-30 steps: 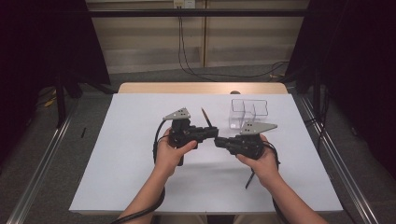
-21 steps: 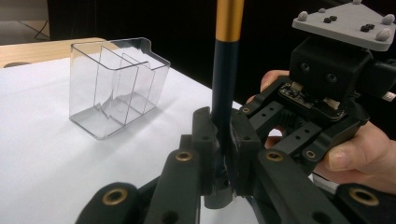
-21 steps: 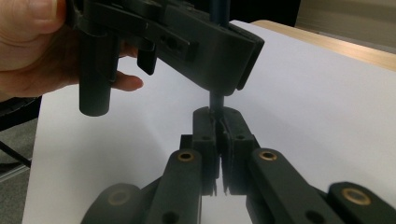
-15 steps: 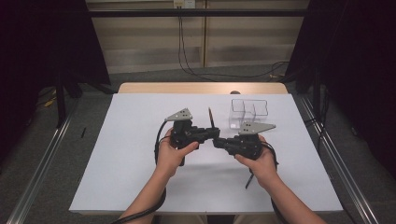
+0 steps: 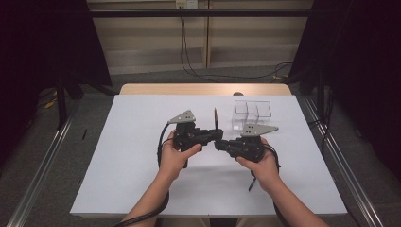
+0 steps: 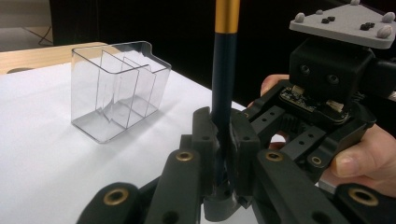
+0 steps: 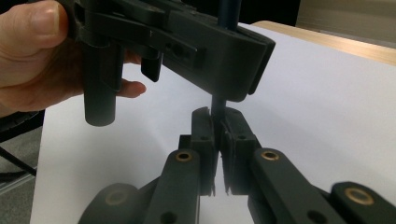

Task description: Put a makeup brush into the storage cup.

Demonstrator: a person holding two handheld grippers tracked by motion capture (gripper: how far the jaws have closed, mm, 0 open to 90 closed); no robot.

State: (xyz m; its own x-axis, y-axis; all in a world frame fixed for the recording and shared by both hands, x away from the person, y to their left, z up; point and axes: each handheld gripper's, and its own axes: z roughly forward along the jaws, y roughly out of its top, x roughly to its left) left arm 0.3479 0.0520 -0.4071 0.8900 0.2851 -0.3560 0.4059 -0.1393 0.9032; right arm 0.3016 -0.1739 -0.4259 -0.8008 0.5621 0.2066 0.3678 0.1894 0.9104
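Note:
A dark pen [image 5: 215, 118] with a gold band [image 6: 227, 16] stands almost upright over the middle of the white table [image 5: 132, 165]. My left gripper [image 5: 218, 134] points right and is shut on the pen's shaft; the left gripper view has the shaft [image 6: 219, 93] rising from between its jaws [image 6: 219, 126]. Just under it, my right gripper [image 5: 219, 143] points left, and its jaws [image 7: 218, 122] are shut on the pen's lower end [image 7: 217, 105]. The two grippers meet tip to tip, each held in one hand.
A clear plastic box [image 5: 252, 115] with dividers stands behind the right gripper, also seen in the left gripper view [image 6: 116, 88]. The table's wooden far edge [image 5: 203, 89] lies beyond it. Cables [image 5: 161, 146] trail from both grippers towards the person.
The pen's top has swung to the right, from a lean to nearly upright. Both hands have stayed where they were.

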